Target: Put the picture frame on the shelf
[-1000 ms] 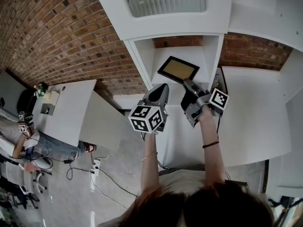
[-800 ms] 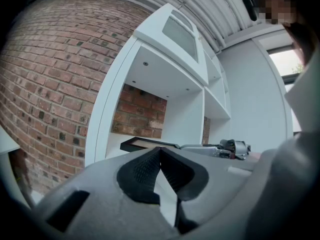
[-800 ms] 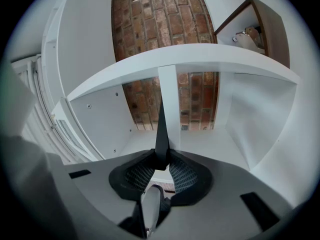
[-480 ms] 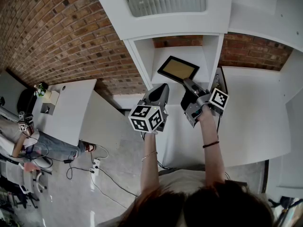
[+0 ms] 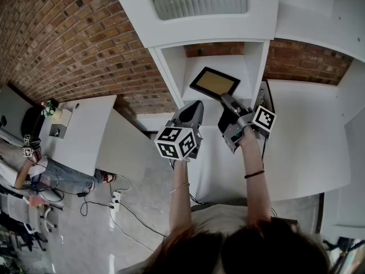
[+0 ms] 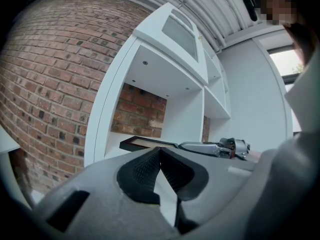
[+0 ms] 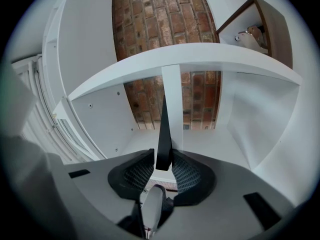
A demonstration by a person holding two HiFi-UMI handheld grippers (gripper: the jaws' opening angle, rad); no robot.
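The picture frame, black-edged with a tan middle, hangs tilted inside the open compartment of the white shelf. My right gripper grips its near edge. In the right gripper view the frame stands edge-on between the two pads, which still touch it while the jaws are opening slightly. My left gripper hovers just left of the frame, in front of the shelf's side wall, shut with nothing in it. In the left gripper view its pads meet at the tips, with the frame level beyond them.
A brick wall runs behind and left of the shelf unit. A dark brown framed box sits in the compartment to the right. Lower left are a white desk, a seated person and floor cables.
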